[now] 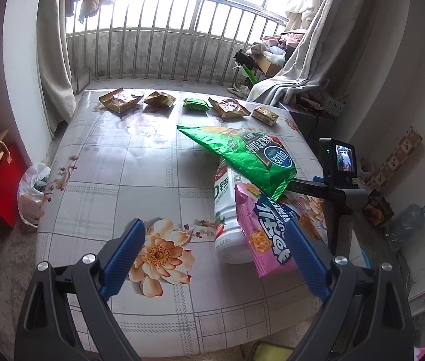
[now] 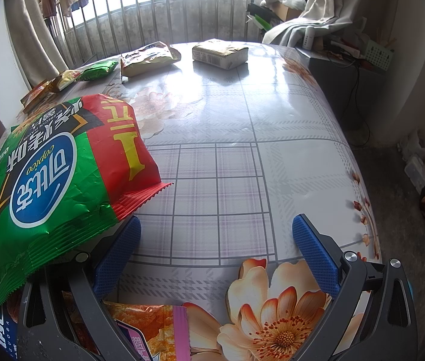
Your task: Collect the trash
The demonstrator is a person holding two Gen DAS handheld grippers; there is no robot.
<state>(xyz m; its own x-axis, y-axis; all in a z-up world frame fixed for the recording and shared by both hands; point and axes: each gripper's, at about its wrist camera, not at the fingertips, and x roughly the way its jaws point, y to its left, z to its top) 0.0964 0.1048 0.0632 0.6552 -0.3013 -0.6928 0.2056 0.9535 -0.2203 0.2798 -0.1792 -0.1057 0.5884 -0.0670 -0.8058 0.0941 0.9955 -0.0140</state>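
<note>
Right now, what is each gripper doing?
Left gripper: open, holding nothing.
Right gripper: open, holding nothing; the green chip bag rests on it.

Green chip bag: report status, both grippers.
Left gripper open, empty. Right gripper open, empty. Green chip bag draped over right's left finger, ungrasped. Pink bag and white bottle underneath.

Bottle (image 1: 227,210): green bag (image 1: 242,153) and pink bag (image 1: 269,234) are covering its right side.
Pink bag, right view: bottom edge is cropping it.
</note>
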